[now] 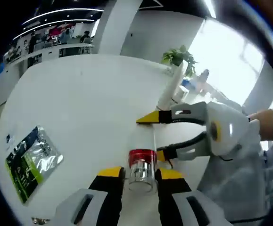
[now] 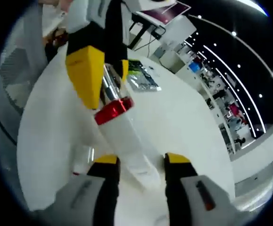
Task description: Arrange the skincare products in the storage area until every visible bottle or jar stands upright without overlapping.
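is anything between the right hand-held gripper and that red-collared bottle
Nothing visible. In the right gripper view the white bottle with the red collar lies directly between the right hand-held gripper jaws, its capped end already clamped by the left hand-held gripper. Only bare white table surrounds it.

White squeeze tube with a glossy red collar band and a clear/silvery cap is sitting low-centre of the right gripper view, running diagonally: flat crimped end toward the bottom of the frame, cap end pointing up-left. It's lying tilted, not standing upright. In the left gripper view the same tube is showing end-on at lower centre, with the clear cap nearest the camera, the red band behind it and the white body receding up the frame over the white tabletop.
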`<state>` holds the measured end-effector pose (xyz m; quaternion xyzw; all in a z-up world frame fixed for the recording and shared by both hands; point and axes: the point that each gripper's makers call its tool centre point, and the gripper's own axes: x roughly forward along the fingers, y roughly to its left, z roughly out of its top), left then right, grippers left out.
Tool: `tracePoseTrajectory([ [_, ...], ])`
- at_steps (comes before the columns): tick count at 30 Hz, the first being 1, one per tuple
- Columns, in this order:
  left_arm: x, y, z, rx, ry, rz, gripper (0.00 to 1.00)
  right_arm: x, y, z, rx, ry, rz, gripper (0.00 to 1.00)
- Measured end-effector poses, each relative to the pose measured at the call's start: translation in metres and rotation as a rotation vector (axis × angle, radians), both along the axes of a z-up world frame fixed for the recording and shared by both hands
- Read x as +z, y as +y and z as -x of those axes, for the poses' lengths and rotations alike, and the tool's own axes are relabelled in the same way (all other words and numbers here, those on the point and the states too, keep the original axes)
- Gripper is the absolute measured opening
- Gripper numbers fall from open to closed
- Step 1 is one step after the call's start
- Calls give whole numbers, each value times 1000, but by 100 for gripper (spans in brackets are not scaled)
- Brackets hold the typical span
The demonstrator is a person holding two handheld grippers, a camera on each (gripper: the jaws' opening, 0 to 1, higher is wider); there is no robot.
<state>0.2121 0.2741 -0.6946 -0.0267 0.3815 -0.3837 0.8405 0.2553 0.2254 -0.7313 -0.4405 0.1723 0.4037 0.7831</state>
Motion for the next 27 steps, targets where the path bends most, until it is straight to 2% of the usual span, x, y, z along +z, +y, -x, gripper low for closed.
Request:
tracePoseTrajectory([
  [7, 29, -15, -10, 36, -118, 30, 28, 6, -7, -5, -97, 67, -140, 38],
  [17, 55, -40, -17, 11, -261, -29, 28, 11, -16, -8, -188, 125, -274, 38],
  [19, 65, -45, -21, 10, -297, -10, 28, 14, -17, -6, -224, 173, -351, 38],
  [21, 74, -52, -25, 6, -325, 6, 28, 15, -18, -6, -256, 200, -393, 38],
  [24, 79, -61, -29, -23, -351, -9, 28, 15, -22, -7, -322, 234, -439, 37],
  [27, 85, -68, -36, -27, -362, 8, 28, 17, -24, -8, -356, 277, -501, 37],
])
